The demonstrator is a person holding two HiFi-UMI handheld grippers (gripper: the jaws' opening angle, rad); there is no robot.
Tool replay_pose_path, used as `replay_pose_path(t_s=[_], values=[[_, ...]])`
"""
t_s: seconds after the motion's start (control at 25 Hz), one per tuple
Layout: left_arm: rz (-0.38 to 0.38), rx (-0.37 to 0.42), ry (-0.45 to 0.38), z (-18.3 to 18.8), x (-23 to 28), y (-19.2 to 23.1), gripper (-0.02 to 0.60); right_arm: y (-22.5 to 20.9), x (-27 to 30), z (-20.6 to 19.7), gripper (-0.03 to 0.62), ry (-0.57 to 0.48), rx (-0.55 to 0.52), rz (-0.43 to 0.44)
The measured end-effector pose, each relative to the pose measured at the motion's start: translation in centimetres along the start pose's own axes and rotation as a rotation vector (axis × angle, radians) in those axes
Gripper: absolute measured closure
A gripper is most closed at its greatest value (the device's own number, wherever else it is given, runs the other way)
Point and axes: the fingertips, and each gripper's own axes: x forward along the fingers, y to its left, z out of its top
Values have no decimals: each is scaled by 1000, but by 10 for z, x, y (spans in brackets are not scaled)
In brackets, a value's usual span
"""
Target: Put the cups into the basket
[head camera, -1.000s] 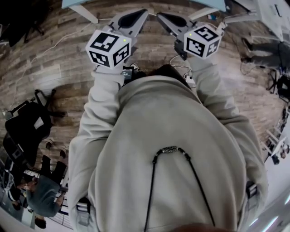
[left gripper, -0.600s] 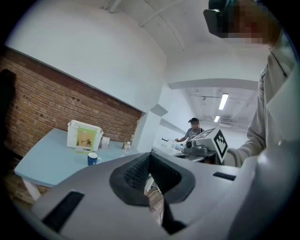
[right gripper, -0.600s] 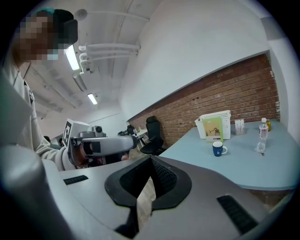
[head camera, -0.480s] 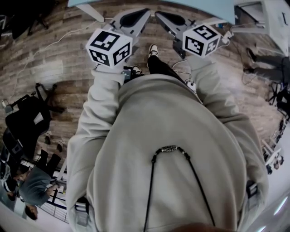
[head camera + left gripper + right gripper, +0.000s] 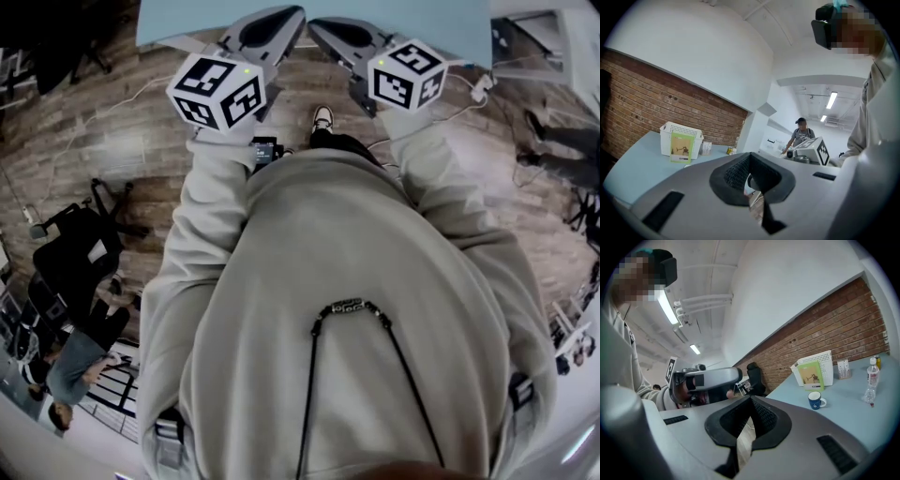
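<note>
A dark blue cup [image 5: 815,400] stands on the light-blue table [image 5: 843,404] in the right gripper view, just in front of the white basket [image 5: 816,369], which has a green card leaning on it. In the left gripper view the basket [image 5: 680,139] sits farther off on the table [image 5: 637,168]. My left gripper [image 5: 292,15] and right gripper [image 5: 315,24] are held side by side in front of the person's chest, reaching the table's near edge [image 5: 187,21]. Both are shut with nothing between the jaws, and both are well short of cup and basket.
A clear plastic bottle [image 5: 870,380] and a small can [image 5: 877,362] stand right of the cup. A small box [image 5: 706,147] and a can [image 5: 730,150] lie beside the basket. A black office chair [image 5: 70,253] stands on the wood floor at left. Another person [image 5: 801,136] stands far back.
The person has walked forward: the light-blue table now fills more of the head view's top, and both grippers have been carried up to its edge, still shut and side by side.
</note>
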Motion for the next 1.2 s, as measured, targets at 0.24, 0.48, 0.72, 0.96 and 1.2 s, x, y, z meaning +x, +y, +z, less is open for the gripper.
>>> replay_pose_path(t_s=[0.24,0.48,0.72,0.96,1.2], values=[[19,23,36,13,42,7,586,-43,-9,14,583,-31,49,15],[0,31,96,4,50,9,585,-57,-11,28,583,-123,110,-3],[-13,34,80,16,78,26,585,-86,-11,40,583,-132,97,-23],[-36,41,58,28,94,56,586,-107,11,54,583,-117,67,-49],[-85,22,17,54,113,111,585,-139,47,82,583,-110,40,-101]])
